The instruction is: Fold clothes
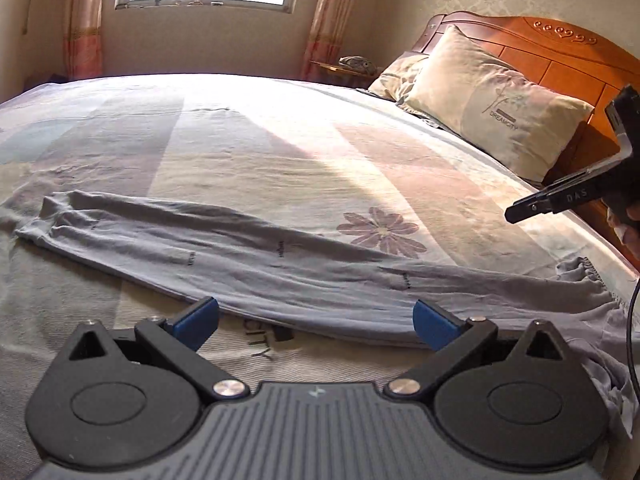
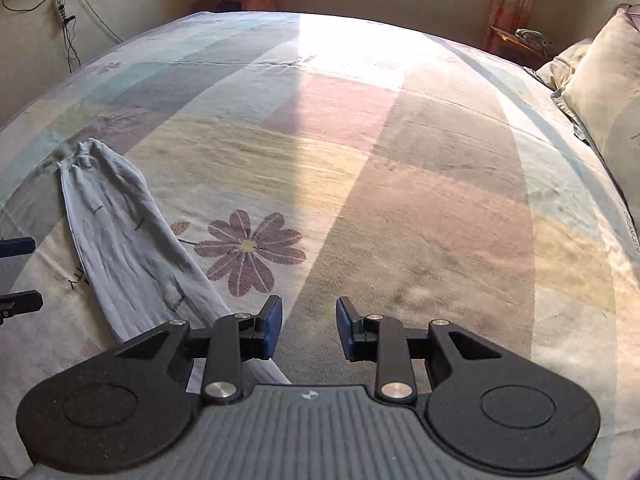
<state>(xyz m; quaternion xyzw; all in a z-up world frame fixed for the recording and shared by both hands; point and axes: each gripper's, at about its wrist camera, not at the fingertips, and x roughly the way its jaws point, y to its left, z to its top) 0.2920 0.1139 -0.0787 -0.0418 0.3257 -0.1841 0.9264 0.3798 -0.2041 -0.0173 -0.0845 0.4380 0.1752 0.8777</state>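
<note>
- Left tool (image 1: 316,322): blue pads wide apart, gripping nothing, hovering low over the bed (image 1: 248,148) right at the near long edge of the grey trousers (image 1: 256,268).
- Right tool (image 2: 309,330): pads apart by a narrower gap, also gripping nothing, held over bare bedsheet with the trousers passing beneath its left side.
- Trousers: stretched flat in one long narrow strip, apparently leg laid on leg; long axis crosswise to the left tool, gathered cuff end (image 1: 36,224) far out to the left, bulkier bunched end (image 1: 580,284) off to the right by the bed's edge.
- Left tool facing the strip's middle; right tool nearer the bunched end, cuff well apart from both.
- Fits either a half-finished lengthwise fold or a garment awaiting a crosswise one; cannot tell which.
- Beyond: flower print (image 1: 382,230) just past the strip, pillow (image 1: 492,108) and headboard (image 1: 560,52) farther.
</note>
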